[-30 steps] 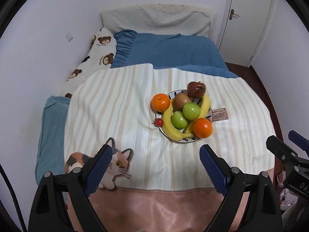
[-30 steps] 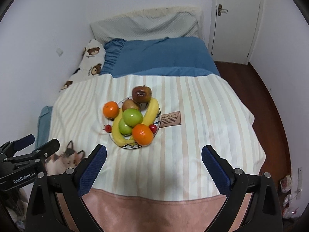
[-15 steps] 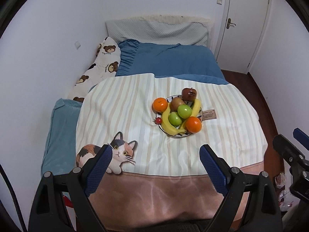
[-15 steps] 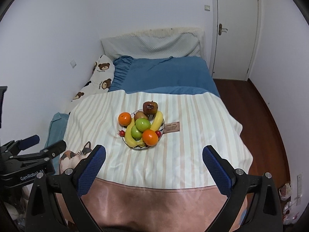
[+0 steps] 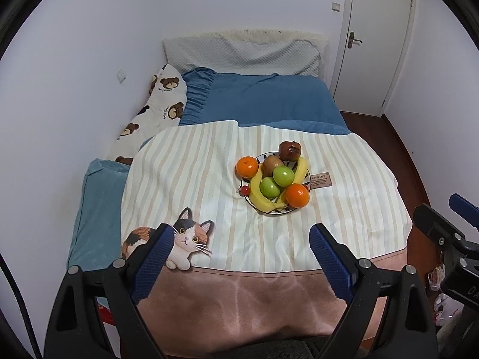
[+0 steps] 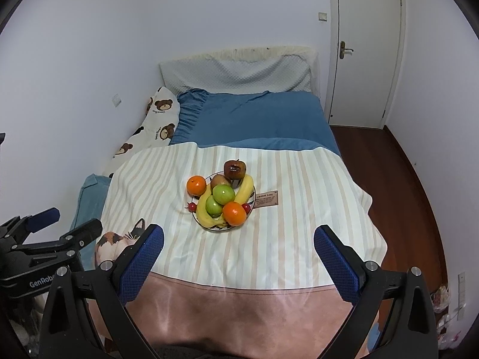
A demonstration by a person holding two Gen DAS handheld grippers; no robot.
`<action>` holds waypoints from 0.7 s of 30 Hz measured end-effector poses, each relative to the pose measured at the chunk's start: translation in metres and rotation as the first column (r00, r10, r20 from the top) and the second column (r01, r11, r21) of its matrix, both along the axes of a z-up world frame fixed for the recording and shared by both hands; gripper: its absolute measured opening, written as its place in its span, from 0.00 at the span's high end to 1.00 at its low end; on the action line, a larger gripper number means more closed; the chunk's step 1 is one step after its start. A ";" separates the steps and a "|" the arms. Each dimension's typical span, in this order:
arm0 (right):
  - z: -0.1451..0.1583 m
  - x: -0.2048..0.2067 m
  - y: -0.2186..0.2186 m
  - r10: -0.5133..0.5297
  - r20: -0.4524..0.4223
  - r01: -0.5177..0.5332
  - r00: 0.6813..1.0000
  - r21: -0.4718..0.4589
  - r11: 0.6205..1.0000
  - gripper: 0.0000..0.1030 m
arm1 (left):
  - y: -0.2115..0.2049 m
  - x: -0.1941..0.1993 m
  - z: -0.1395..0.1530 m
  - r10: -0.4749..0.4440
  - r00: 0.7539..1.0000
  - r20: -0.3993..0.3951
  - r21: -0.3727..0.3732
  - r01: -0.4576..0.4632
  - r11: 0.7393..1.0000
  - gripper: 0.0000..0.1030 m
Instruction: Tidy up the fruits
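A plate (image 5: 271, 211) (image 6: 214, 229) of fruit sits on a striped blanket (image 5: 194, 179) (image 6: 299, 209) spread over the bed. It holds two oranges (image 5: 247, 167) (image 5: 297, 195), two green apples (image 5: 283, 176) (image 5: 269, 187), bananas (image 5: 259, 194), a brown pear (image 5: 272, 163) and a dark red apple (image 5: 289, 150). A small red fruit (image 5: 245, 190) lies at the plate's left rim. My left gripper (image 5: 241, 246) and right gripper (image 6: 239, 246) both hang open and empty above the blanket's near edge, well short of the plate.
A teddy-bear pillow (image 5: 155, 110) lies along the left wall, a grey pillow (image 5: 242, 51) at the bed's head. A white door (image 5: 377, 42) and wooden floor (image 6: 413, 173) are to the right. A brown label (image 5: 320, 178) lies beside the plate.
Both grippers have pulled back and risen from the plate, so the fruit looks smaller and farther. Most of that happened early; little has shifted lately. Jaws stayed open.
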State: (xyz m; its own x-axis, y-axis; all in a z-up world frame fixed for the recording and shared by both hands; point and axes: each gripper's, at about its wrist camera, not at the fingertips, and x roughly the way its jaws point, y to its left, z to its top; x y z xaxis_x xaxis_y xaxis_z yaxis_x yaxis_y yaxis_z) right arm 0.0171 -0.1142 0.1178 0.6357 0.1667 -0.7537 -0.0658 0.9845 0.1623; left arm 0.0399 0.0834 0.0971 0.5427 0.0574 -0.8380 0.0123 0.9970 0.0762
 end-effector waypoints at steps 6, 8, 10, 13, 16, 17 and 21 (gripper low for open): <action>-0.016 0.016 0.002 -0.016 0.004 0.016 1.000 -0.030 0.999 0.01 | 0.004 0.016 -0.015 0.015 1.000 0.014 -0.031 -0.014 0.999 0.03; -0.025 0.024 0.002 -0.021 0.003 0.022 1.000 -0.039 0.999 0.01 | 0.006 0.022 -0.020 0.025 0.999 0.031 -0.018 -0.024 1.000 0.02; -0.033 0.032 0.002 -0.028 -0.002 0.028 1.000 -0.045 0.999 0.01 | 0.007 0.028 -0.024 0.030 0.999 0.042 -0.007 -0.030 1.000 0.02; -0.042 0.044 0.004 -0.030 0.001 0.031 1.000 -0.054 0.998 0.01 | 0.008 0.039 -0.032 0.038 0.998 0.053 0.011 -0.039 0.999 0.01; -0.052 0.056 0.007 -0.034 0.014 0.035 0.999 -0.075 0.997 0.01 | 0.010 0.050 -0.042 0.044 0.998 0.043 0.019 -0.045 0.999 0.01; -0.055 0.060 0.008 -0.035 0.014 0.036 0.999 -0.077 0.996 0.01 | 0.011 0.053 -0.045 0.048 0.998 0.040 0.021 -0.049 0.999 0.01; -0.070 0.076 0.011 -0.039 0.013 0.040 0.999 -0.085 0.996 0.01 | 0.011 0.060 -0.054 0.050 0.998 0.040 0.034 -0.052 0.998 0.01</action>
